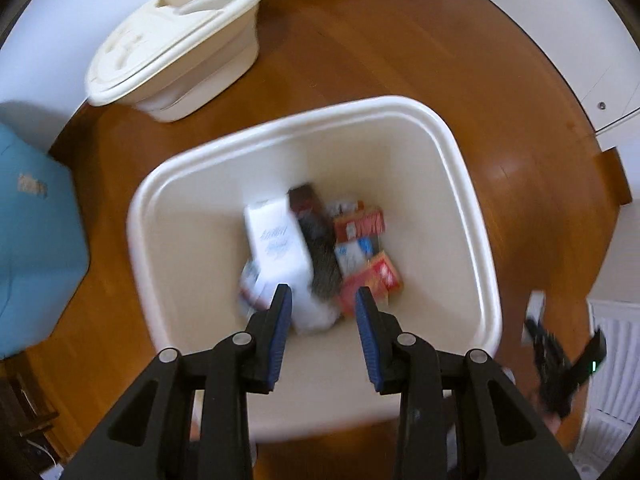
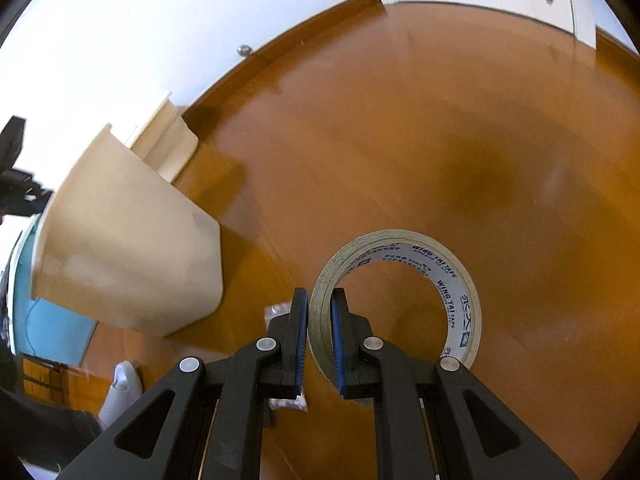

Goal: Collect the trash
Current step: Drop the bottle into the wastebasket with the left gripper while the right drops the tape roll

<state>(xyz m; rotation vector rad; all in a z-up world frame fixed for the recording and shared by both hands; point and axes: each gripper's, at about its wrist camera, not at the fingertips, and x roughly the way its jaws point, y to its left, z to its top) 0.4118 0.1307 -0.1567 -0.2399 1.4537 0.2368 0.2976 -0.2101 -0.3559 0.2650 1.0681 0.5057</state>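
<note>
The left gripper [image 1: 322, 300] hangs over the cream plastic bin [image 1: 460, 152] of cartons, jaws narrowly apart, holding nothing. The right gripper's [image 2: 319, 298] jaws clamp the beige tape roll's wall [image 2: 460, 280].

the left wrist view looks straight down into the bin [image 1: 460, 168] from close above; the right wrist view slants down at the floor [image 2: 440, 140] beside the bin [image 2: 132, 248], which both share

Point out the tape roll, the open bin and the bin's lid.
tape roll [image 2: 460, 280]: right wrist view, on the printed inner face of the ring.
open bin [image 1: 452, 140]: left wrist view, on its white rim.
lid [image 1: 168, 36]: left wrist view, on its cream top, lying on the floor.
</note>
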